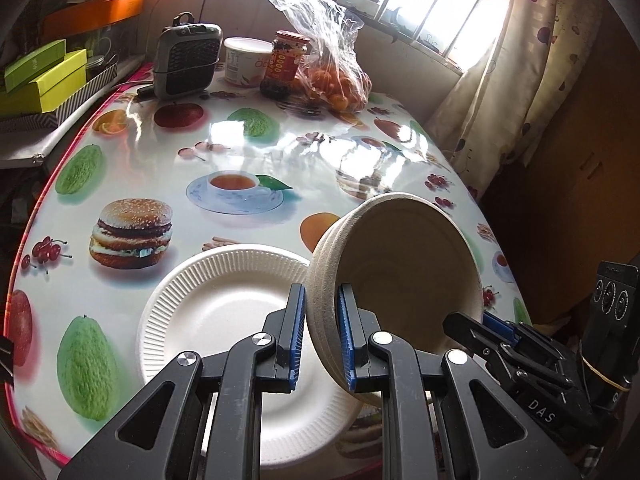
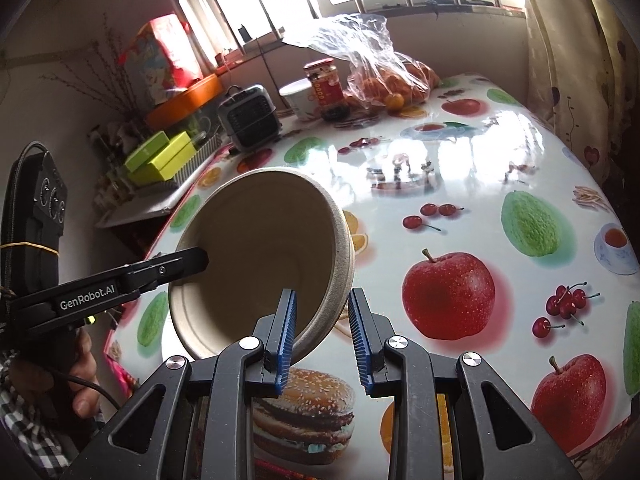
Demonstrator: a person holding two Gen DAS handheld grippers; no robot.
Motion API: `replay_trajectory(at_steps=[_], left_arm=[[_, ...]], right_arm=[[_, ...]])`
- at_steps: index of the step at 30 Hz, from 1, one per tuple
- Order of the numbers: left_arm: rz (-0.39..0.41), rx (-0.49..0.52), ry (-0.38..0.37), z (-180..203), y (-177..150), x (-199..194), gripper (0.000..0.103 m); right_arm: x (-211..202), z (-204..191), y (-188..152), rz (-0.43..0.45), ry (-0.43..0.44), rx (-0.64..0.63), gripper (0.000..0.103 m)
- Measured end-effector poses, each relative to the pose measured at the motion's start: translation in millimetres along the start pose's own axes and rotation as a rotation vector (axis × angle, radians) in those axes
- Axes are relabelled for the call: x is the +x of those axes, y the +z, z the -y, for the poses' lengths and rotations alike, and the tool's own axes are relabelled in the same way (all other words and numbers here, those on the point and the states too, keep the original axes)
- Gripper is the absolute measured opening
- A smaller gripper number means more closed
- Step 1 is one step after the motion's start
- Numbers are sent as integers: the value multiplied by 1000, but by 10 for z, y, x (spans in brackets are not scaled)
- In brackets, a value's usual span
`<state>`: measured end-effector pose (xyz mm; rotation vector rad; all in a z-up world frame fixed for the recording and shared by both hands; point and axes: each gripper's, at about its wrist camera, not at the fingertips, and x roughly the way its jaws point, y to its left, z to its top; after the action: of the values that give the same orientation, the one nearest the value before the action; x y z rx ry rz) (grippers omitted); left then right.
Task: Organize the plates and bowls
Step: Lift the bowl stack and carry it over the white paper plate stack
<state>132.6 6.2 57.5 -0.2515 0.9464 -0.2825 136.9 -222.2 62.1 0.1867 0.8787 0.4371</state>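
Together, both grippers carry one stack of tan paper bowls [image 1: 404,276] tipped on its side above the tabletop [image 1: 168,152], the mouth turned back toward the cameras. The left gripper [image 1: 322,336] has its jaws nearly closed on the stack's rim wall: one blue pad [image 1: 297,344] lies against the ribbed outside, the other inside the mouth. In the right wrist view the same stack [image 2: 260,256] shows the right gripper [image 2: 322,342] at its other edge, jaws narrowed, one blue pad [image 2: 285,344] inside the mouth and the other just beyond the outer wall; whether that outer pad truly presses the wall is hard to tell, as a sliver of tabletop shows between them.

Just left of the left jaws and partly under them, a white ribbed paper plate [image 1: 224,312] lies flat on the fruit-printed tabletop. Far ahead of the jaws, at the tabletop's far end, stand a small grey heater [image 1: 186,60], a white tub [image 1: 246,60], a red-labelled jar [image 1: 286,64] and a clear bag of oranges [image 1: 332,76], close together. Beyond the left jaws' left side, green boxes [image 1: 44,80] sit on a shelf beside the tabletop. A hand [image 2: 82,380] with a checked sleeve grips the left gripper's handle.
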Motion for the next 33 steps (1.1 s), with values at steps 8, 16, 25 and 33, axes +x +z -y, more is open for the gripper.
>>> replay_trajectory(at_steps=[8,16,25,33], left_arm=[[9,-46,37,-242,-61,-75,17],[22,-82,64,-448,-96,-170,17],[19,-112,87,-626,-138,-216,17],[-1,-139,93,-738,-216,-202,17]], right_arm=[[168,-216,8,-34,34,-41,26],[313,-391,28,-62,67,-65,26],[470,-541,10,-105,94,-83,26],[551,-614,-27,-132,101,-93,26]])
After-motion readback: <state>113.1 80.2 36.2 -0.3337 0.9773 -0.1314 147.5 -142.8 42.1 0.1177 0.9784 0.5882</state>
